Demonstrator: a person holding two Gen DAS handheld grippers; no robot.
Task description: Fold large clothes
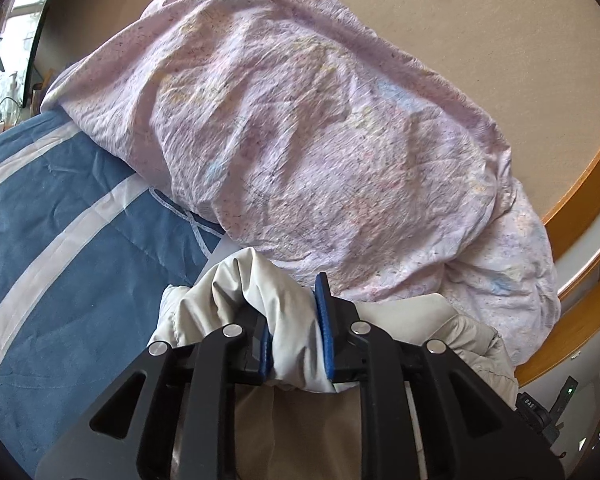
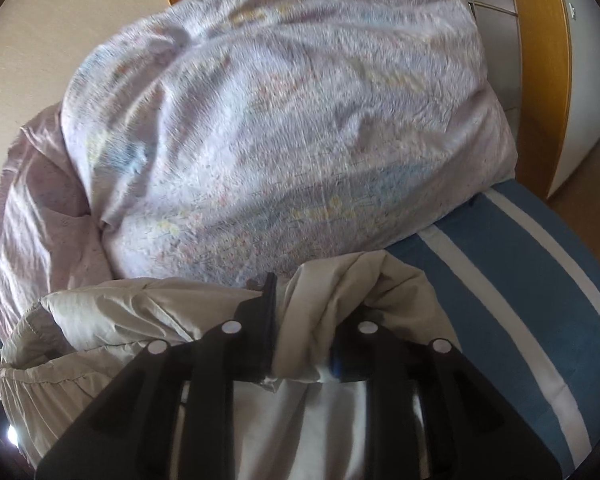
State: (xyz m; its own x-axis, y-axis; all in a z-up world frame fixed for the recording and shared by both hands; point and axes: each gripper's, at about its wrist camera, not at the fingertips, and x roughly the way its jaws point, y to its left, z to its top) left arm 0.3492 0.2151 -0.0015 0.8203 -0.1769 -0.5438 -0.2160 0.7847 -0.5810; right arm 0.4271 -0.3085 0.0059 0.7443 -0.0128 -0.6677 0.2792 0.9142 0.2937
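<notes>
Left wrist view: blue bedspread with white stripes [image 1: 72, 216] fills the left side, running to the left edge of the bed. A thin patterned cord [image 1: 196, 224] lies on it, just beside the lower left edge of the pink duvet [image 1: 300, 128]. The duvet (floral print, heavily crumpled) is bunched in a big mound across the middle, backed by a beige wall [image 1: 500, 40] with a wooden bed frame rail [image 1: 580, 200] curving down the right. Left gripper [image 1: 296, 340]: jaws clamped on a bunched fold of the beige jacket [image 1: 268, 292], fabric squeezed between the blue pads [image 1: 324, 320]. Jacket's elastic cuff or hem shows at both sides of the gripper, touching the duvet's lower edge.

Right wrist view: same duvet [image 2: 280, 120] mound, beige wall top left, wooden wardrobe panel [image 2: 540, 60] top right. Jacket [image 2: 140, 312] spreads to the left with a gathered elastic hem, lying against the duvet's near edge. Right gripper [image 2: 304, 328]: jaws closed on a fold of jacket fabric, cloth draped over the right finger (pad mostly hidden). Striped bedspread [image 2: 500, 280] runs down the right side of the bed.
</notes>
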